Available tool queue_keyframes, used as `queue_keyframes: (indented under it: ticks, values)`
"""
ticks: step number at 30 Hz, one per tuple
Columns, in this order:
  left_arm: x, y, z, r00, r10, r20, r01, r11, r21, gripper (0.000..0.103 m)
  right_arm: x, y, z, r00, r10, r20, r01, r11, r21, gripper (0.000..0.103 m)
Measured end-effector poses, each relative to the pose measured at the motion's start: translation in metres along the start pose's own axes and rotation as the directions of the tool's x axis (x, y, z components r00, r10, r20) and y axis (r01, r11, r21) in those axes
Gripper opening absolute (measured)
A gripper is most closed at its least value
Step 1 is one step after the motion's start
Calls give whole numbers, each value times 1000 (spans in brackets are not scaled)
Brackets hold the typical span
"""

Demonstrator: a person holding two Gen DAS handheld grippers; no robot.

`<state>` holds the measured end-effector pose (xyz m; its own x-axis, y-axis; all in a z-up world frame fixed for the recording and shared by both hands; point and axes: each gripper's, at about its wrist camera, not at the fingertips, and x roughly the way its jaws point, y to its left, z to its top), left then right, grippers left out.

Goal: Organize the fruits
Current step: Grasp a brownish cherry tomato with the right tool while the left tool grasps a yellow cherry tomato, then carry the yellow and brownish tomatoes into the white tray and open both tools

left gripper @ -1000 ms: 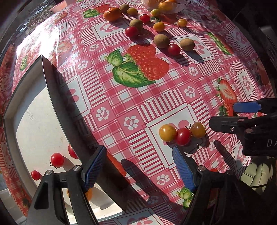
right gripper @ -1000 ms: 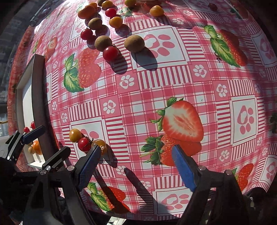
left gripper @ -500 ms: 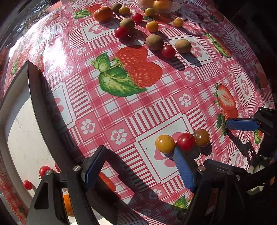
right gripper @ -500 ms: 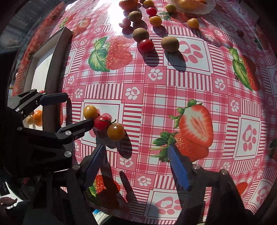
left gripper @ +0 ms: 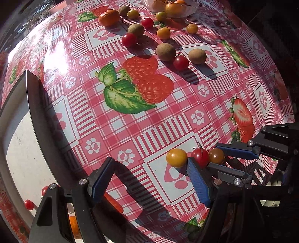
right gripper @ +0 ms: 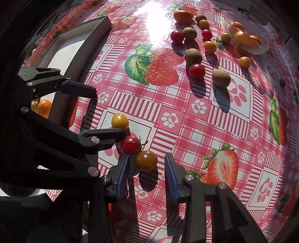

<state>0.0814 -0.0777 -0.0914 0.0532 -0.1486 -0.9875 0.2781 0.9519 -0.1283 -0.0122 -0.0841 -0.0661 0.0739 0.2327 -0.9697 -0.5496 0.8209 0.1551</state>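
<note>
left wrist view: my left fingers point straight down over the desk, which wears a glossy red-and-white checked cloth printed with strawberries. they stand wide apart with only bare cloth between them. just past my blue right-hand pad, three cherry tomatoes sit in a row, touching or nearly so: a yellow cherry tomato, a red cherry tomato with a green stalk and a brownish-amber cherry tomato. my right fingers reach in from the right edge, closed down narrow on the brownish-amber cherry tomato, which touches both tips. at the left lies a white tray with a dark grey rim, holding small red tomatoes and something orange, half hidden behind my finger. at the far side of the desk there is a scatter of loose fruit: an orange mandarin, round brown fruits and more red and yellow tomatoes, beside a clear glass bowl holding orange fruit.

right wrist view: the brownish-amber cherry tomato sits at the tips of my two blue pads, still on the cloth. the red one lies just beside the left pad, outside the grip. my other tool stands to the left, wide open, one finger over the row of tomatoes and the other near the tray rim.
</note>
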Motion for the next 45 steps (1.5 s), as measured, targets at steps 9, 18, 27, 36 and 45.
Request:
queue_keyframes:
  ticks: [9,18,27,36,45]
  values:
    - [-1,-17,1,999,42,17,-42,999,28,43,-4,-31,-11,998,58,-13,-55,982,183,23]
    - [-9,-19,-11,998,-71,-1,71,996,-45,22,-11,-43,-5,997,81,-2,-78,963,258,23]
    - [-38,5,-25,995,-84,57,90,990,-111,22,-27,-57,-2,994,105,25,-107,950,293,23]
    - [-65,51,-35,989,-75,130,99,977,-187,22,-38,-49,19,993,113,34,-118,951,287,23]
    - [-86,98,-58,983,-33,181,86,953,-291,22,-43,-9,58,991,127,45,-133,970,204,23]
